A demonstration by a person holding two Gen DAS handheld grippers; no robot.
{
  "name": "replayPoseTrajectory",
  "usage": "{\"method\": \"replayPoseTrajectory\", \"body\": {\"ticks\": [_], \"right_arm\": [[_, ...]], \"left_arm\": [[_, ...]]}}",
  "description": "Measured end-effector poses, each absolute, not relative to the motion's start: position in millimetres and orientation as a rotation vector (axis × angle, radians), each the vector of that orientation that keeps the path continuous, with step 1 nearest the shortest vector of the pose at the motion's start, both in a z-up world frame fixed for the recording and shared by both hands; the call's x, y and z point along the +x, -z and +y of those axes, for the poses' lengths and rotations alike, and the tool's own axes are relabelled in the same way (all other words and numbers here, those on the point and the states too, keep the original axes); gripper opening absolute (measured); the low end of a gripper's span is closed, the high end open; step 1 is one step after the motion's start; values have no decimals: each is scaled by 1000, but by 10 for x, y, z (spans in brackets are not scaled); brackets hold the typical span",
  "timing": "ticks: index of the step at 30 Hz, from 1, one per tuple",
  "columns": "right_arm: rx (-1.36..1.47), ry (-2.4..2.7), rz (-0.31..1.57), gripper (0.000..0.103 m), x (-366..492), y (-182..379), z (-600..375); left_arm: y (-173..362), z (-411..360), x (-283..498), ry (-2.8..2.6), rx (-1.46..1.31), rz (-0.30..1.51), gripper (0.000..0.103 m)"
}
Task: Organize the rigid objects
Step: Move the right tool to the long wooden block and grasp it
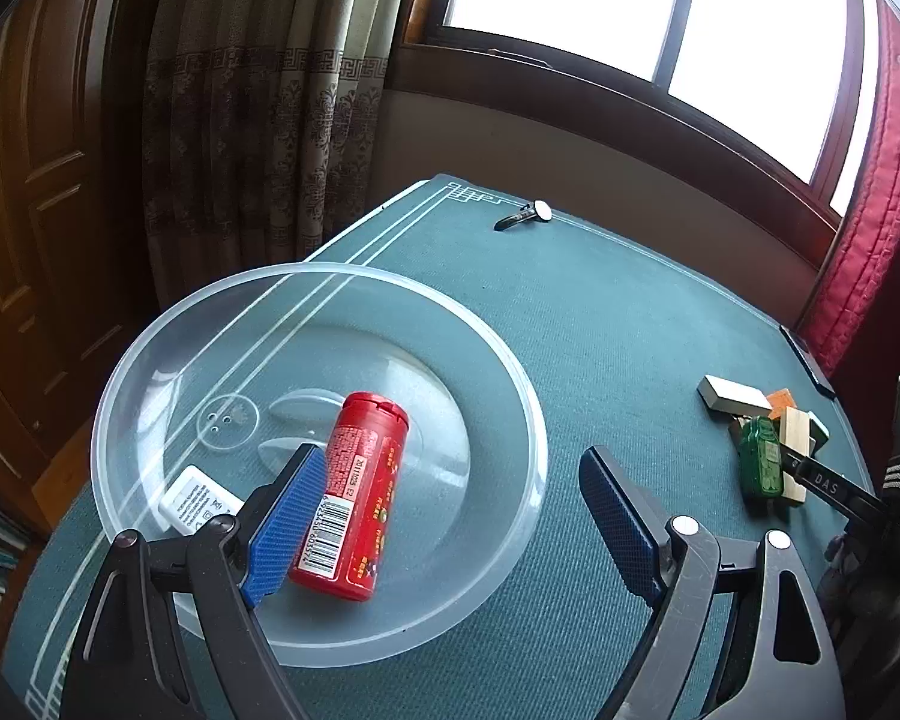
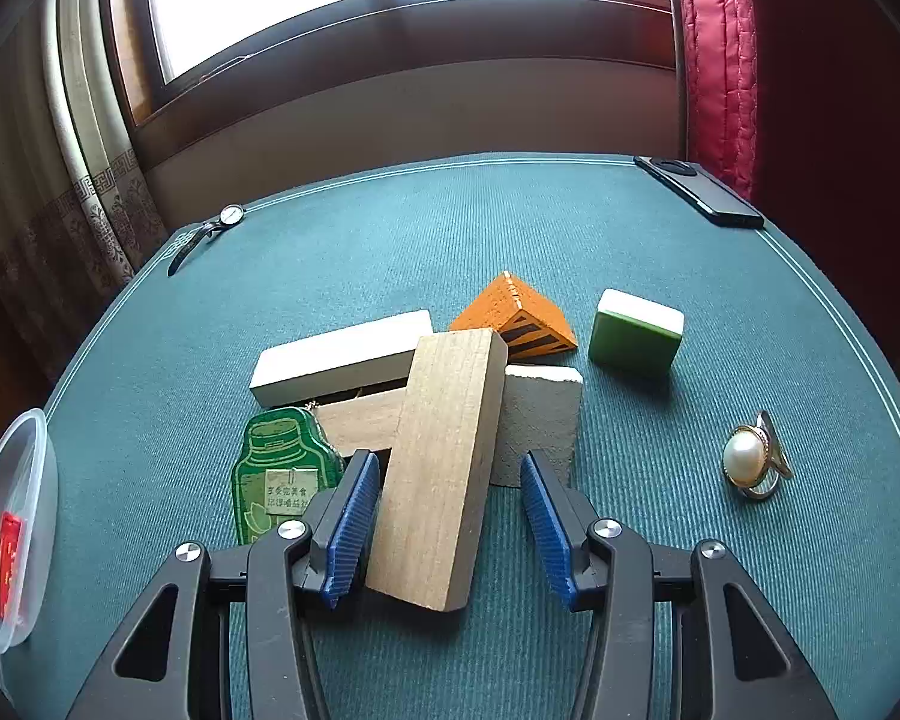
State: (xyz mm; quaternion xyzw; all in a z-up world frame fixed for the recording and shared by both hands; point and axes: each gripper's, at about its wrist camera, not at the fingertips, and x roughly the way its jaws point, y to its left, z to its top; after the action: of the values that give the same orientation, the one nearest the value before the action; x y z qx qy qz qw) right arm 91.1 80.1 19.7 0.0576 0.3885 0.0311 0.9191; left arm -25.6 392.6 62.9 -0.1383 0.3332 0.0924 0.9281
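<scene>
A green felt table point(image 2: 630, 228) under a window; the bowl point(image 1: 510, 396) holds a red can point(image 1: 360, 498) and a white adapter point(image 1: 195, 501), so sorting looks barely begun; the left gripper point(image 1: 450, 516) gapes wide above it; the right gripper point(image 2: 444, 528), open, straddles a plank point(image 2: 444, 456) atop the pile; tin point(image 2: 276, 468), wedge point(image 2: 510, 318), tile point(image 2: 633, 330) and ring point(image 2: 750, 456) remain.

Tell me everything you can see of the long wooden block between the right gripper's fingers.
The long wooden block is a plain, pale, unpainted plank with visible grain. It lies tilted, its far end propped on the pile over another wooden piece and against a white block, near end toward the green mat. The right gripper straddles it, open; contact is unclear.
</scene>
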Motion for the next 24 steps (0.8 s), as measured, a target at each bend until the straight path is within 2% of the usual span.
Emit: {"method": "replayPoseTrajectory", "body": {"ticks": [5,17,19,20,24], "right_arm": [[103,-87,804,38,905,-196,803],[113,-148,797,33,634,-244,602],[110,-160,796,30,560,-244,548],[106,-164,798,24,527,-239,526],[100,-171,813,24,433,-191,419]], "left_arm": [[-650,3767,-206,-156,-255,689,87],[-662,3327,-68,-74,-182,712,87],[-663,3243,-36,-57,-168,717,87],[-665,3198,-20,-48,-159,718,87],[-664,2999,66,-9,-125,726,87]]}}
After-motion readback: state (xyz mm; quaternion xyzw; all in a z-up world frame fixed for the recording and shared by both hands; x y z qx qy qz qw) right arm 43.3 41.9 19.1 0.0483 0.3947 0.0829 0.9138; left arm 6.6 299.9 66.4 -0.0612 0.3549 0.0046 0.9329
